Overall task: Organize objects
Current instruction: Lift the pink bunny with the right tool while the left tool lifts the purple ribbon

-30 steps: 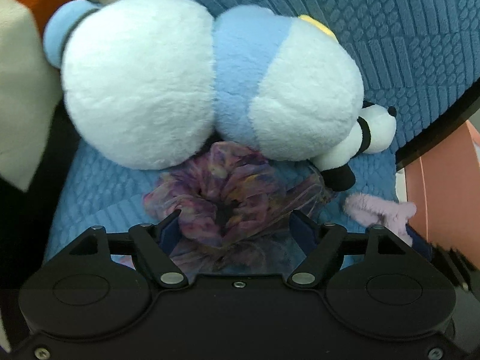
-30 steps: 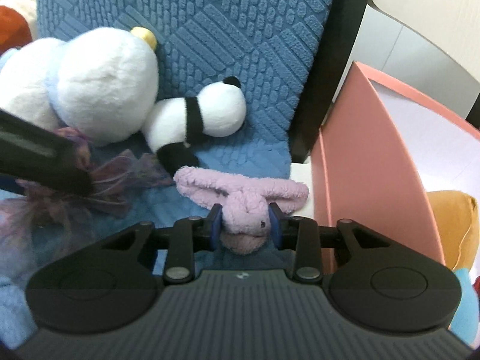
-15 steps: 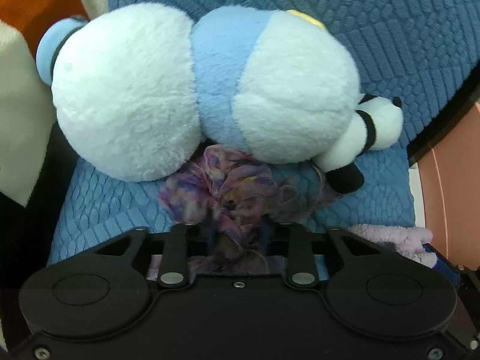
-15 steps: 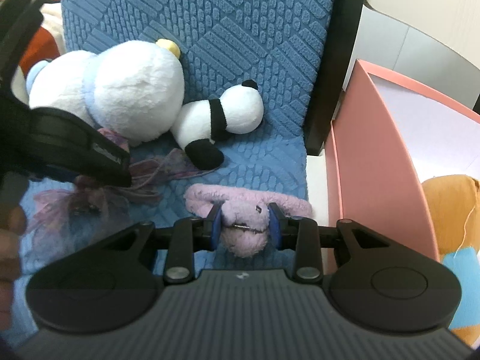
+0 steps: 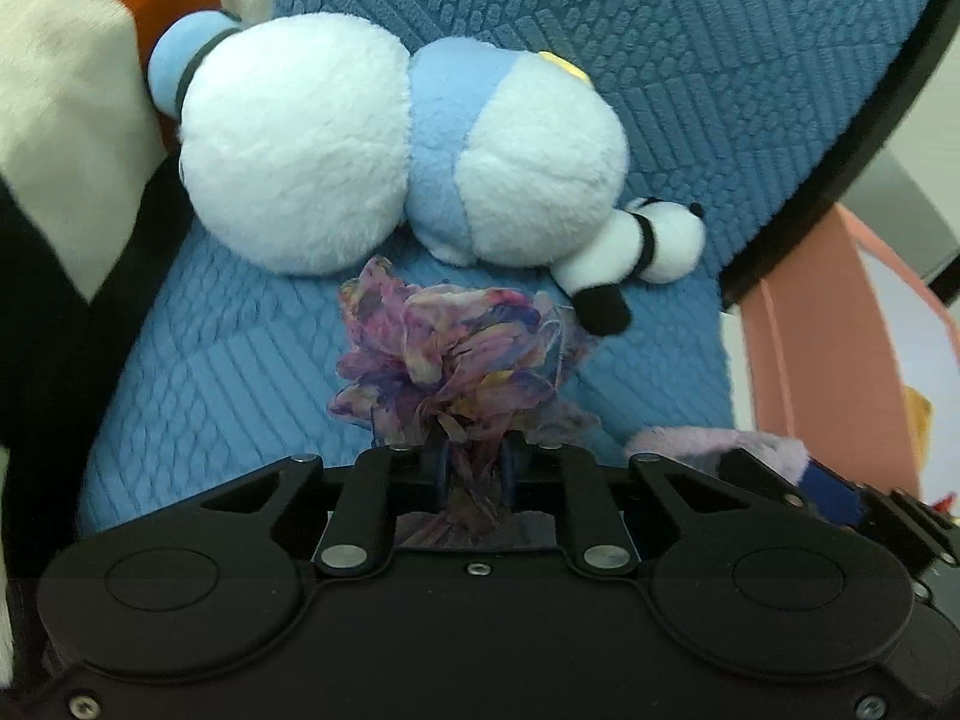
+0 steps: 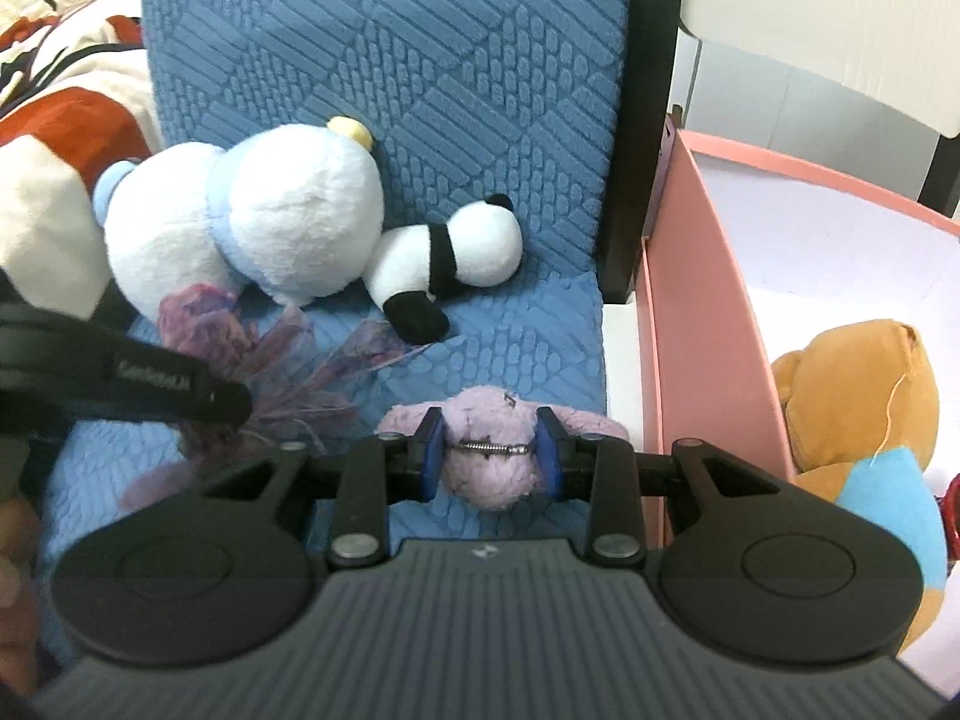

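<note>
My two views are evenly and softly lit, bright enough, with no hard glare. Light seems diffuse from above: only soft shadows sit under the big white-and-blue plush toy (image 5: 396,144) and the small black-and-white panda plush (image 6: 456,258) on the blue quilted seat cushion (image 5: 228,372). The fisheye bends straight lines hard at the edges; the black frame of the seat (image 5: 840,120) curves in the left view. My black housings fill the bottom, dark and low in detail. The orange-and-cream fabric (image 5: 78,72) at the left edge is smeared with blur. In the right view the plush fur looks slightly soft, and the pale wall (image 6: 840,18) is nearly washed out.
</note>
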Available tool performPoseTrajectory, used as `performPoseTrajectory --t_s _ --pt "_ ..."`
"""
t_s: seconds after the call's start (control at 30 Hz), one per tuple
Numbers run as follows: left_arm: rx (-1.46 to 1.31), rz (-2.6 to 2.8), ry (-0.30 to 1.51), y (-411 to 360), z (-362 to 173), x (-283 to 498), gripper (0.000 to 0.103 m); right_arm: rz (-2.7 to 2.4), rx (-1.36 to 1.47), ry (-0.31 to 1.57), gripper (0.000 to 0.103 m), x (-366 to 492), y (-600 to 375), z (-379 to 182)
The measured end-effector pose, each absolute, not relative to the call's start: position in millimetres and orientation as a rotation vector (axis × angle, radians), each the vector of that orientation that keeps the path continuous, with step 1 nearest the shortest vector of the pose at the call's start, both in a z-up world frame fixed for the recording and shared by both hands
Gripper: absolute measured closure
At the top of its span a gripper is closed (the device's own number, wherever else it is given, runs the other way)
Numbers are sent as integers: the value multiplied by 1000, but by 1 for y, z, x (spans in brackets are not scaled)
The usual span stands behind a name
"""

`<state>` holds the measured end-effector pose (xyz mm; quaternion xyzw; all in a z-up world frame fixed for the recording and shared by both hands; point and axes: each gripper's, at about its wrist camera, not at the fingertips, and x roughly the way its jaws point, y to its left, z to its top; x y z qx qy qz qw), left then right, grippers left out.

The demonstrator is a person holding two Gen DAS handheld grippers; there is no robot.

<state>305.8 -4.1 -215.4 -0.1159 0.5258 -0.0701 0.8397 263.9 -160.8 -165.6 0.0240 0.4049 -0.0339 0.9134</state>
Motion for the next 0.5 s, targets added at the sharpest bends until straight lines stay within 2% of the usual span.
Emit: performPoseTrajectory --t_s 0.5 --pt "-315 -201 1110 7 -203 241 88 -60 71 842 68 202 -160 -156"
